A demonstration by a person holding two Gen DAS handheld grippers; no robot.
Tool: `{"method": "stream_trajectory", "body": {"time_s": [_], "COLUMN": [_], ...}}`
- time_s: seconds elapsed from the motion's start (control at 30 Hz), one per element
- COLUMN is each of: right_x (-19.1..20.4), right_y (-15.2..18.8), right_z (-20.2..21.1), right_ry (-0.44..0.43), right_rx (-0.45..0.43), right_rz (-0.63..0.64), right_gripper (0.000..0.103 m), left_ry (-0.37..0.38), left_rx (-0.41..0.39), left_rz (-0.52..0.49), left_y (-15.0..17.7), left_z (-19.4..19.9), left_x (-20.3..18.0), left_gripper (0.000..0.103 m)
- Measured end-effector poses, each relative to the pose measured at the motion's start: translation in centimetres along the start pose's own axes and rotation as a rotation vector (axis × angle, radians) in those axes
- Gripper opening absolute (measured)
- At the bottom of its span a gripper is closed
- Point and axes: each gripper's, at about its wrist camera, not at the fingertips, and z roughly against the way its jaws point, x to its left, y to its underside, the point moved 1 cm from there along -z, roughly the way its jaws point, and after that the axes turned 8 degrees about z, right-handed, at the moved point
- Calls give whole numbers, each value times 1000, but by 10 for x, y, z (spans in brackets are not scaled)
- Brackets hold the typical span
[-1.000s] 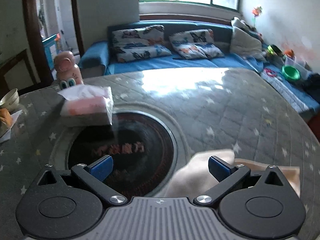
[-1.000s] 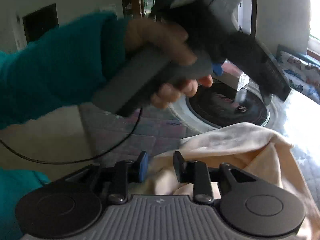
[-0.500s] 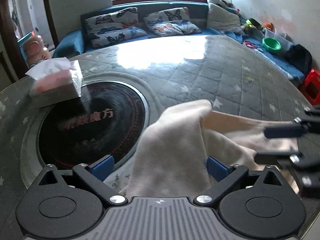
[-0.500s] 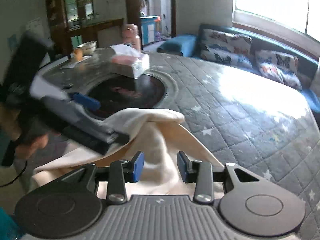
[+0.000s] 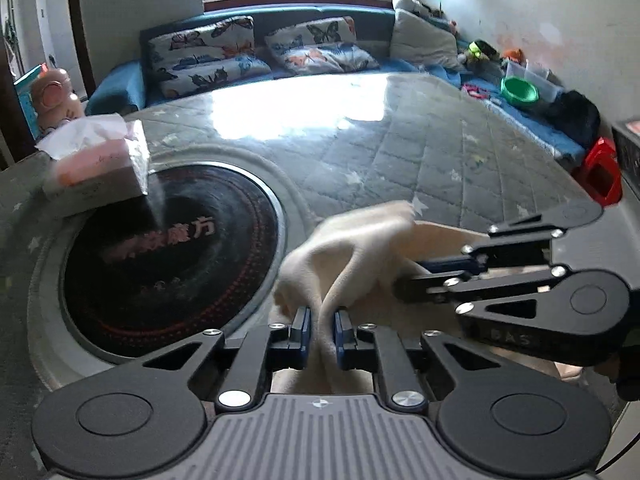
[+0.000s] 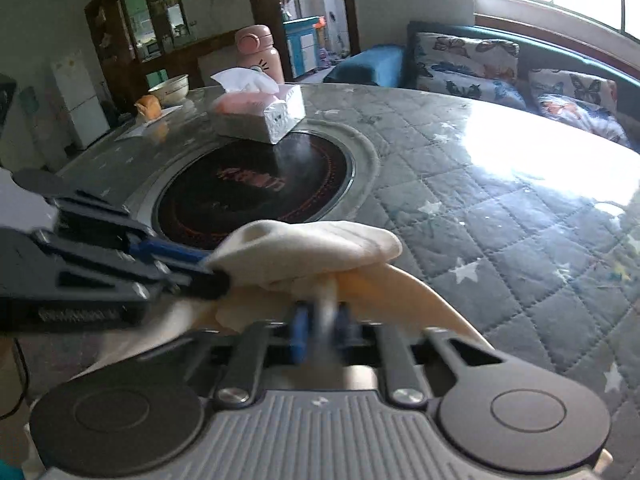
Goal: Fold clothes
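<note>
1. Cream-coloured soft fleece garment is bunched between both tools, raised at its near part above the grey quilted star-print table cover, just beside the round black glass cooktop inset.
2. Left gripper has its blue pads drawn close together, pinching a ridge of the cloth that rises between them.
3. Right gripper is likewise pressed onto a fold of the cloth; its pads are motion-blurred, so how deep the bite goes is unclear. In the left wrist view it reaches in from the side, its tips buried in the bundle.
4. Outward from the cloth, a pink-and-white tissue box sits on the cooktop's far edge and a pink bottle stands beyond it.
5. Risks, as I judge them: both pinches look shallow and sit close together, so pulling apart could slip a thin ridge out of one grip; a grab of several layers would leave a crumpled fold rather than a flat one; a wide swing could drag fabric into the tissue box.
6. Half a second ago the left gripper's pads stood wide apart with the cloth lying loose between them; now they have closed on it. The right gripper's gap has also narrowed onto the fabric, and the bundle is more gathered.
</note>
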Motion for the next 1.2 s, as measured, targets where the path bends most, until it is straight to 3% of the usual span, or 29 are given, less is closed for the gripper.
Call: {"method": "stream_trajectory", "body": {"time_s": [0.23,0.5,0.67,0.77,0.87,1.0,1.03,1.1,1.2], "right_x": [2,-14,-10,-10,-14,-30,-33,-35,-39], "right_y": [5,40,82,111,133,136,135,124,106], "right_z": [59,160,202,202,200,211,213,211,193], "right_ry": [150,395,519,533,513,529,527,517,445], "right_rx": [-93,-199,-160,-46,35,8,-9,-37,-60], "right_rz": [33,-82,-174,-241,-307,-362,-362,-339,-293], "right_gripper": [5,5,5,7,23,27,27,27,28], "left_ry": [-49,-170,-207,-221,-230,-230,-226,-219,-208], "left_rx": [-76,-125,-95,-51,9,15,8,-7,-30], "left_rz": [77,187,253,271,273,262,258,250,237], "left_y": [-1,16,43,62,74,73,69,62,51], "left_z": [30,69,88,94,96,100,101,101,102], "left_x": [34,90,122,135,142,144,143,139,134], "left_gripper": [12,11,11,11,13,21,32,45,46]}}
